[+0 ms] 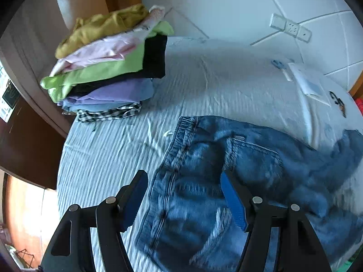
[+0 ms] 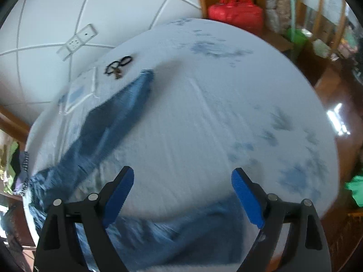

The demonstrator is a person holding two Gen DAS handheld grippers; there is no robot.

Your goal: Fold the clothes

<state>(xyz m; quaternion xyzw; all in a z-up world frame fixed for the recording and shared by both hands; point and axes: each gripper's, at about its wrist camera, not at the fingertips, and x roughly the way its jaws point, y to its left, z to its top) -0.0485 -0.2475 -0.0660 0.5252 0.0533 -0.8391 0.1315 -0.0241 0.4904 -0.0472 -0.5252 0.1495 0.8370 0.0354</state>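
The left gripper (image 1: 183, 183) has its jaws spread apart with nothing pinched; its blue pads (image 1: 233, 204) hang above the jeans (image 1: 226, 170), which fill the lower right of the left wrist view, waistband toward the upper left. The right gripper (image 2: 182, 181) also stands wide open and empty over the bedsheet (image 2: 192, 124), with denim just below the pads at the bottom of its frame and one leg running up toward the upper left.

Beyond the jeans, a pile of folded clothes (image 1: 109, 68) sits at the upper left of the left wrist view, well apart from them, on the same pale sheet. A black key ring (image 2: 119, 65) lies near the tip of the leg in the right wrist view. A red bag (image 2: 236, 11) sits at the top, off the bed, and a wall socket (image 2: 77, 40) shows at the upper left.
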